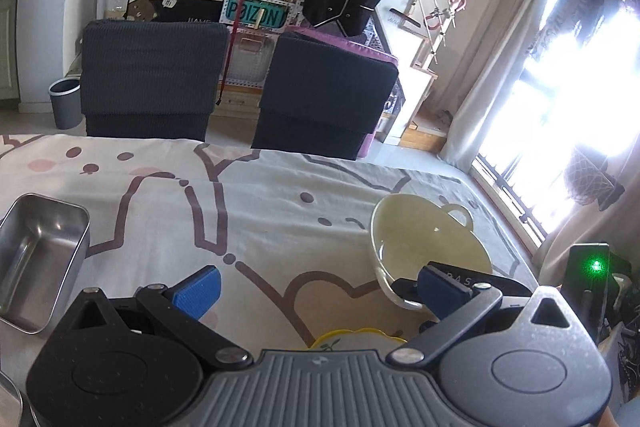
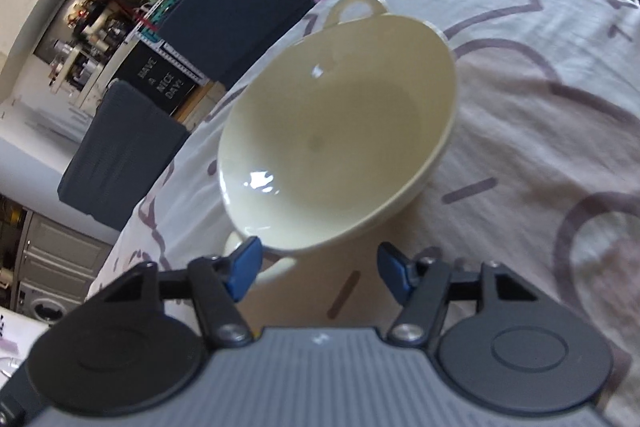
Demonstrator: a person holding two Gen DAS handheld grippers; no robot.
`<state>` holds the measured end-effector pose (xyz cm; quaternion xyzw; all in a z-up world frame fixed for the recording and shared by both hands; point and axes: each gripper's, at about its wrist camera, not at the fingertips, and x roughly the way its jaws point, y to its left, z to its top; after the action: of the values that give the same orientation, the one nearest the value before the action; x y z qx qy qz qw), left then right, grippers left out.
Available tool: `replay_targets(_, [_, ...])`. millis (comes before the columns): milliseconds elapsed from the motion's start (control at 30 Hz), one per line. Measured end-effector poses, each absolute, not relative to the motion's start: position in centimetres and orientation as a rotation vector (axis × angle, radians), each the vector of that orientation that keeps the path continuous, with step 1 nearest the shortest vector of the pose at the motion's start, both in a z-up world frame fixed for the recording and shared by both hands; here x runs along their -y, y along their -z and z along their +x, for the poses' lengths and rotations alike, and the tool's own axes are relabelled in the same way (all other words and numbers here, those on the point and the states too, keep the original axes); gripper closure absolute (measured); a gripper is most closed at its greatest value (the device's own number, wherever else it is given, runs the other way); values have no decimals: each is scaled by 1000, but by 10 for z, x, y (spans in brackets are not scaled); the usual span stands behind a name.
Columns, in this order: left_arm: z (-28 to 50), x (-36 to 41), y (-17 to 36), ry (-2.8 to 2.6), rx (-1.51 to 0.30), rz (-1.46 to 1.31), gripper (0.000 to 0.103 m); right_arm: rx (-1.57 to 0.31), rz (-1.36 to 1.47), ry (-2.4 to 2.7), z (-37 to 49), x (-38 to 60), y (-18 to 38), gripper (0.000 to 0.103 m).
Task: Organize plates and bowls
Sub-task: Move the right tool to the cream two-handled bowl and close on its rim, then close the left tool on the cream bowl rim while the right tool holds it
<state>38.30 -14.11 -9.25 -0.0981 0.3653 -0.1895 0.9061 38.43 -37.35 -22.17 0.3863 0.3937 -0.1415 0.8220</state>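
A cream two-handled bowl point(image 1: 432, 239) stands on the patterned tablecloth, to the right in the left wrist view. In the right wrist view this bowl point(image 2: 340, 131) fills the middle. My right gripper point(image 2: 320, 269) is open at its near rim. The left pad point(image 2: 244, 267) lies over the bowl's near handle point(image 2: 276, 269), and the right pad stands apart from the bowl. My left gripper point(image 1: 316, 291) is wide open over the cloth and holds nothing. A yellow-rimmed plate point(image 1: 360, 337) shows just below it, mostly hidden by the gripper body.
A steel rectangular container point(image 1: 40, 259) sits at the table's left. Two dark chairs point(image 1: 152, 79) stand at the far edge, with shelves behind them. A black device with a green light point(image 1: 592, 267) is at the right, near the bright window and curtain.
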Motion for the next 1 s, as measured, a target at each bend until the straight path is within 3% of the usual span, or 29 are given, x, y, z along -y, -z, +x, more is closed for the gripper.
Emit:
replay_targets(433, [383, 142, 98, 374, -778, -201, 0, -903, 668, 214, 387, 392, 204, 43])
replay_targets(500, [382, 144, 97, 374, -778, -204, 0, -925, 618, 189, 385, 394, 200, 49])
replay_targets(533, [381, 145, 96, 374, -777, -212, 0, -934, 633, 189, 384, 395, 199, 52])
replay_targets(567, [381, 145, 95, 374, -777, -219, 0, -921, 678, 190, 381, 397, 199, 64])
replay_targets(600, [381, 145, 94, 375, -776, -229, 0, -898, 740, 195, 378, 401, 201, 67])
replay_targets(767, [381, 143, 89, 386, -763, -242, 0, -865, 1035, 214, 374, 409, 218, 67])
replay_targets(1000, [388, 137, 95, 404, -781, -281, 0, -869, 1134, 182, 389, 392, 231, 74])
